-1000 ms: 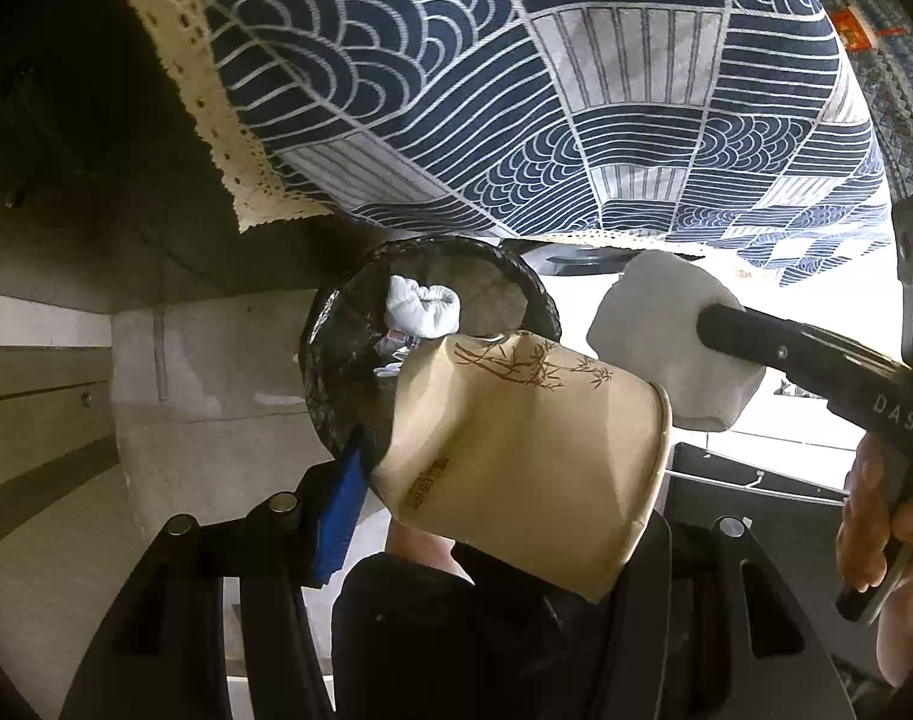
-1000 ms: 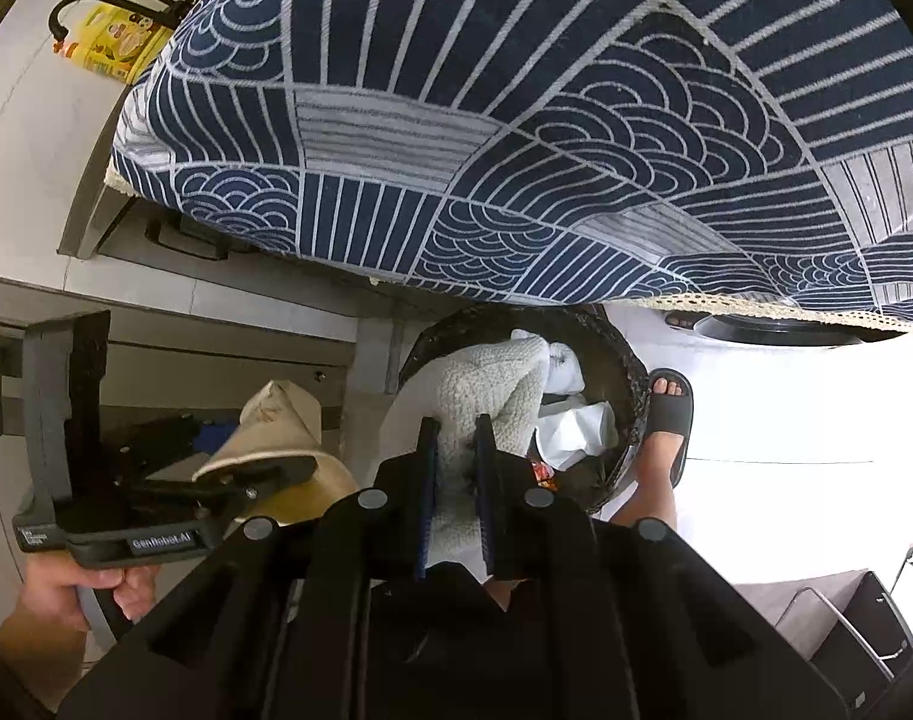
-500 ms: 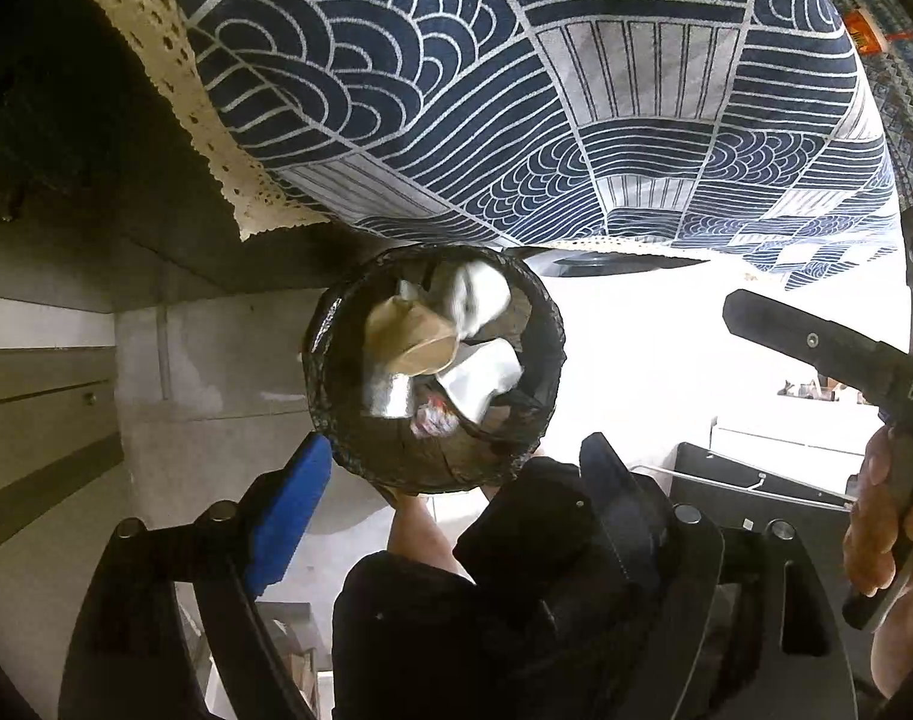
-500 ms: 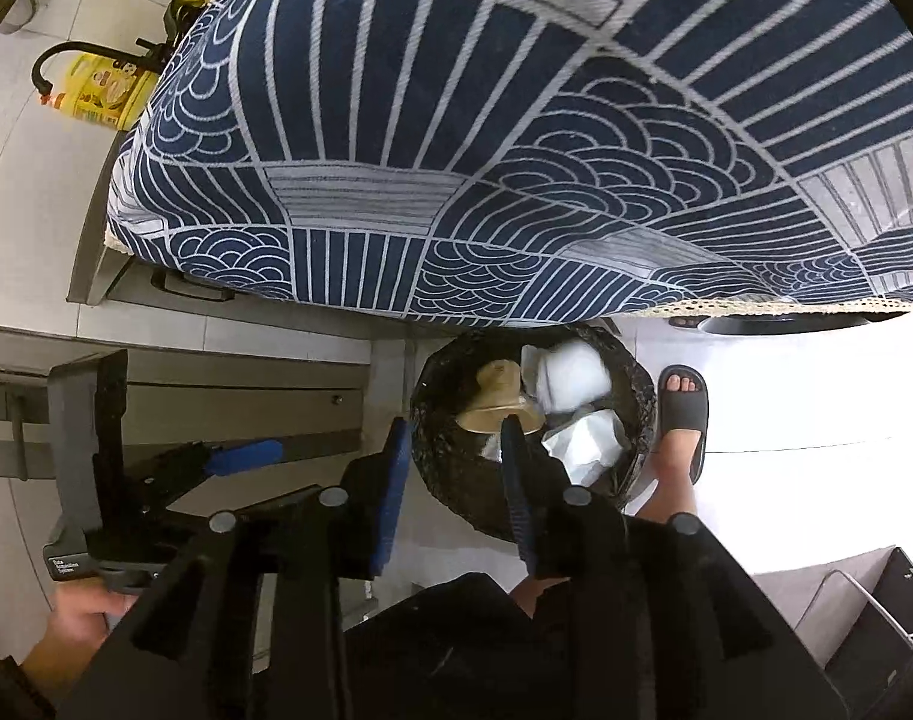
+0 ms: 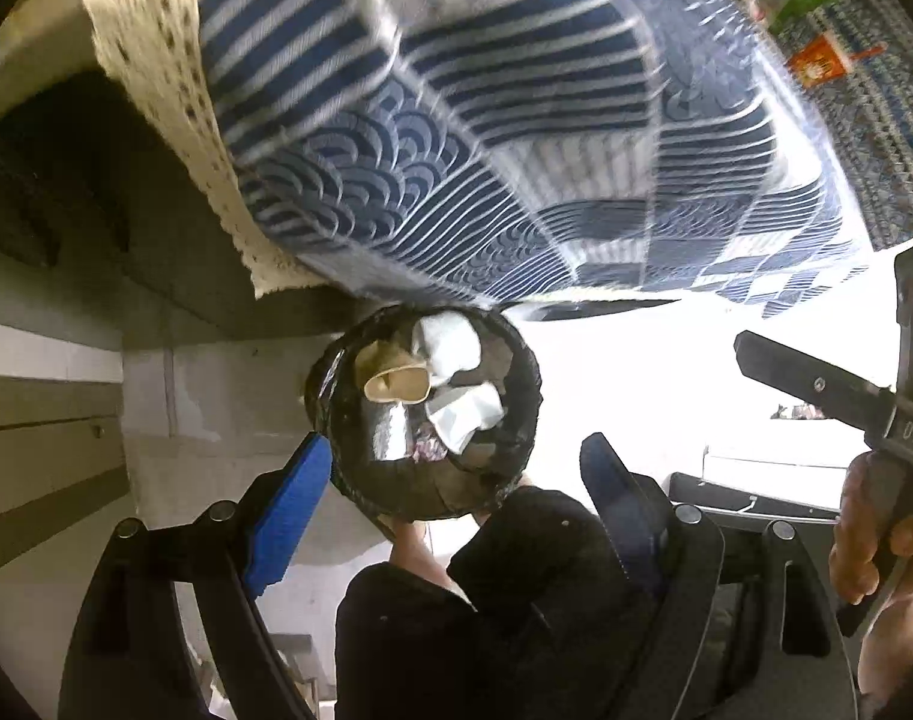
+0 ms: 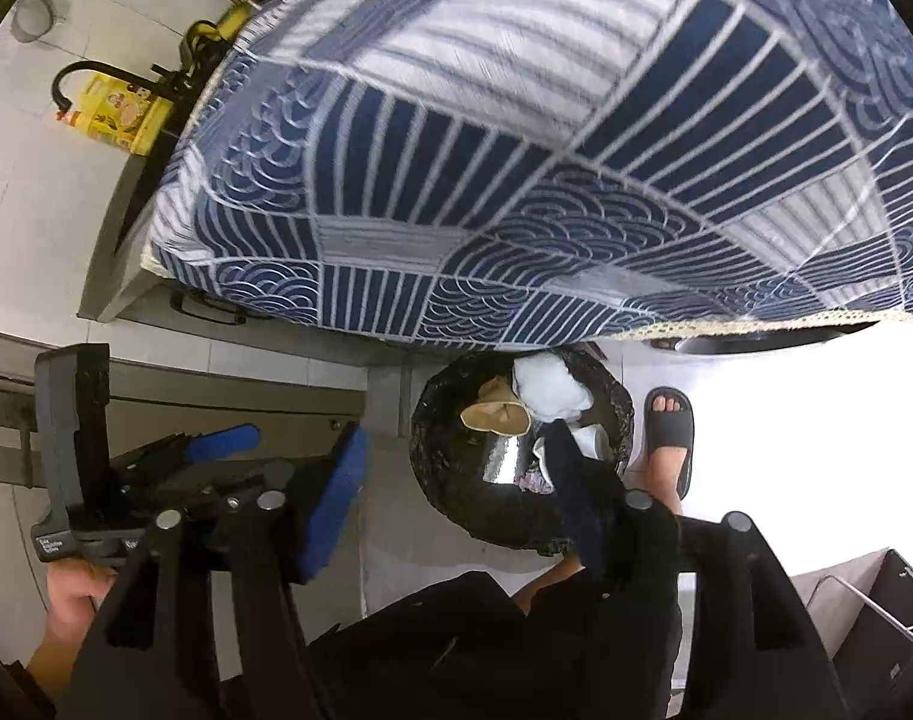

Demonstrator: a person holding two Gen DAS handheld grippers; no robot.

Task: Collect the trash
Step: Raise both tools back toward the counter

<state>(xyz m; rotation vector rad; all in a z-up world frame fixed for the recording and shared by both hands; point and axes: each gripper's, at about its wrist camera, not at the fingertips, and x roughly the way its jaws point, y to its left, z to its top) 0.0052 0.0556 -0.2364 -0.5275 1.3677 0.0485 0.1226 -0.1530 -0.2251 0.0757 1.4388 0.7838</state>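
Note:
A round bin lined with a black bag (image 5: 336, 396) (image 6: 438, 480) stands on the floor under the table edge. In it lie a tan paper cup (image 5: 396, 383) (image 6: 495, 415), a white crumpled towel (image 5: 447, 343) (image 6: 549, 389) and more white paper (image 5: 465, 413). My left gripper (image 5: 450, 495) hangs open above the bin with nothing between its blue pads (image 5: 288, 513). My right gripper (image 6: 456, 498) is also above the bin, its jaws opening and empty. Each gripper shows in the other's view, the right gripper (image 5: 816, 387) and the left gripper (image 6: 156, 468).
A blue and white patterned tablecloth (image 5: 516, 150) (image 6: 576, 150) overhangs the bin from above. A person's foot in a grey sandal (image 6: 669, 432) stands right of the bin. A yellow bottle (image 6: 120, 114) sits at the far left, and a dark crate (image 6: 876, 618) at the lower right.
The left gripper let go of the paper cup and the right gripper let go of the grey-white towel; both now lie in the bin. Both grippers opened and rose away from the bin.

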